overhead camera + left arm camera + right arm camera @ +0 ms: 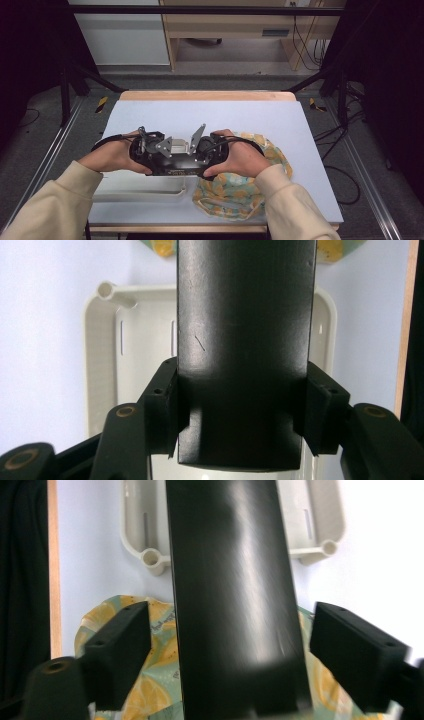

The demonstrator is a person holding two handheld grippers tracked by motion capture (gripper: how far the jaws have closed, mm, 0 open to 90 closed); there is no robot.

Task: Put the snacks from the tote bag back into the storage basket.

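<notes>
A flat black slab [245, 315] stands between the jaws of my left gripper [242, 405], which is shut on its lower end, both pads pressed against its sides. In the right gripper view the same slab [230, 580] runs up between the jaws of my right gripper [245, 650], which is open, with a gap on each side. In the high view both hands hold the left gripper [150, 150] and right gripper [210, 150] close together over the table's front half, with the dark slab [172, 169] low between them.
A cream plastic tray [140, 192] lies on the pale blue table [210, 112] under my left hand, near the front edge. A lemon-patterned cloth [235, 192] lies bunched under my right hand. Dark frame posts stand at both sides.
</notes>
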